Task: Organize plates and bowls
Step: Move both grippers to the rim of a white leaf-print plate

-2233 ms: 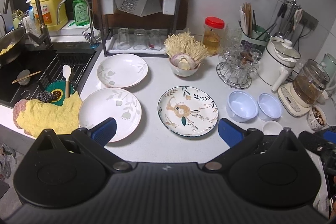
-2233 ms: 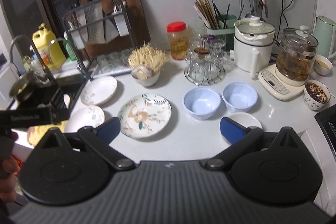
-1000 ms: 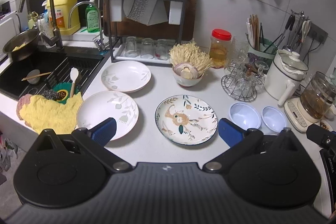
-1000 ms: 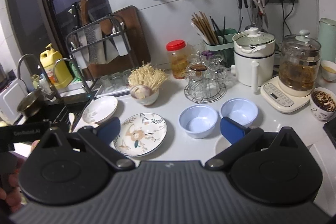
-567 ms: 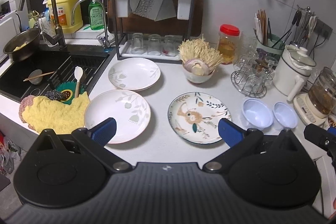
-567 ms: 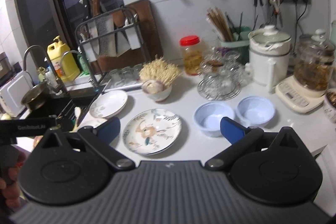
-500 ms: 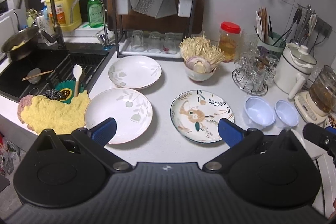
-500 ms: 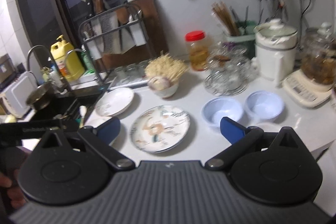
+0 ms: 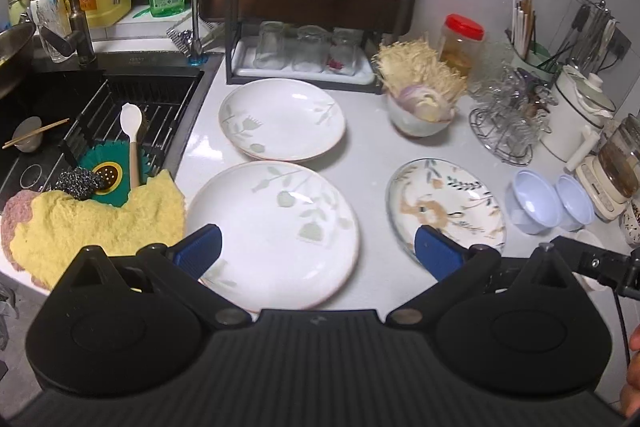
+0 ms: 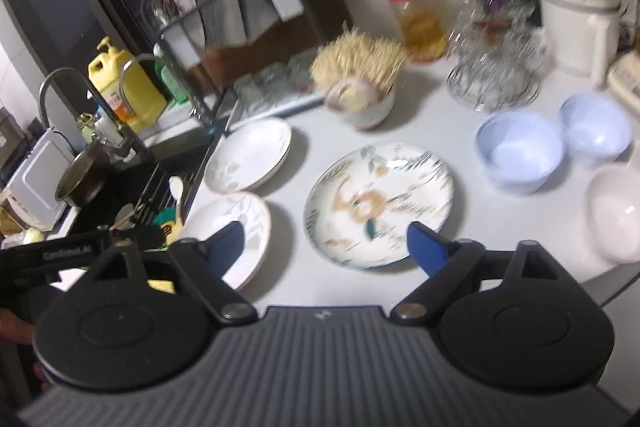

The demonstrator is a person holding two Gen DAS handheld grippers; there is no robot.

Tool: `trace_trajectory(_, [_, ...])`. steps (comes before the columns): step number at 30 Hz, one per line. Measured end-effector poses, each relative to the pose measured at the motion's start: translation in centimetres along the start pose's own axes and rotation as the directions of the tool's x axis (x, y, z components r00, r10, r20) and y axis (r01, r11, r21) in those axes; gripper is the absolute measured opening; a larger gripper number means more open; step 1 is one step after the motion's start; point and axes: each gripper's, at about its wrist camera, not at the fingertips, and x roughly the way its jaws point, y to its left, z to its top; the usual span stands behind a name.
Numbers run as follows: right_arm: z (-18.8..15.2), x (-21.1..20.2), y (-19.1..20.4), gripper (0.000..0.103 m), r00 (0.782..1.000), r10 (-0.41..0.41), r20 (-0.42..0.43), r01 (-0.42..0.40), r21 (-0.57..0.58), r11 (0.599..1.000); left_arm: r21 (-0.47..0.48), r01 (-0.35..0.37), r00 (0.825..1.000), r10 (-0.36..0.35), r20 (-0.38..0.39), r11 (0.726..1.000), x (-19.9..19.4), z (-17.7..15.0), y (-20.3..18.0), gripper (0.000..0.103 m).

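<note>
We hold the left hand-held gripper [image 9: 316, 247] spread wide over the near white plate [image 9: 276, 231] on the table [image 9: 372, 151], gripping nothing. Our right hand-held gripper [image 10: 326, 241] is likewise spread and empty above the patterned plate [image 10: 380, 203]. A second white plate [image 9: 282, 119] lies just behind the near one. Two blue bowls [image 10: 520, 153] sit side by side right of the patterned plate, a white bowl [image 10: 614, 213] nearer us.

bare counter [image 9: 372, 155] between 3 plates [image 9: 276, 231]
</note>
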Motion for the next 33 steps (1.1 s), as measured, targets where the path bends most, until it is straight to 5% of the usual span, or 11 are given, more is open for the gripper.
trace_trajectory(4, [-0.5, 3.6, 2.0, 0.073, 0.997, 0.017, -0.071, -0.015, 0.019, 1.0, 0.002, 0.024, 0.999, -0.024, -0.026, 1.0, 2.8, 0.7, 4.3, 0.103])
trace_trajectory(15, [-1.5, 13.3, 6.8, 0.061, 0.981, 0.062, -0.183, -0.058, 0.029, 0.998, -0.029, 0.07, 0.986, -0.074, -0.147, 0.997, 10.7, 1.0, 13.0, 0.08])
trace_trajectory(28, [-2.4, 18.7, 8.4, 0.037, 0.971, -0.071, -0.228, 0.08, 0.029, 0.996, -0.005, 0.138, 0.964, -0.136, -0.227, 0.99, 15.9, 1.4, 15.7, 0.038])
trace_trajectory(33, [-2.6, 19.4, 8.2, 0.029, 0.97, -0.093, -0.226, 0.106, 0.048, 0.993, -0.006, 0.176, 0.955, -0.172, -0.243, 0.984, 16.9, 1.6, 15.8, 0.031])
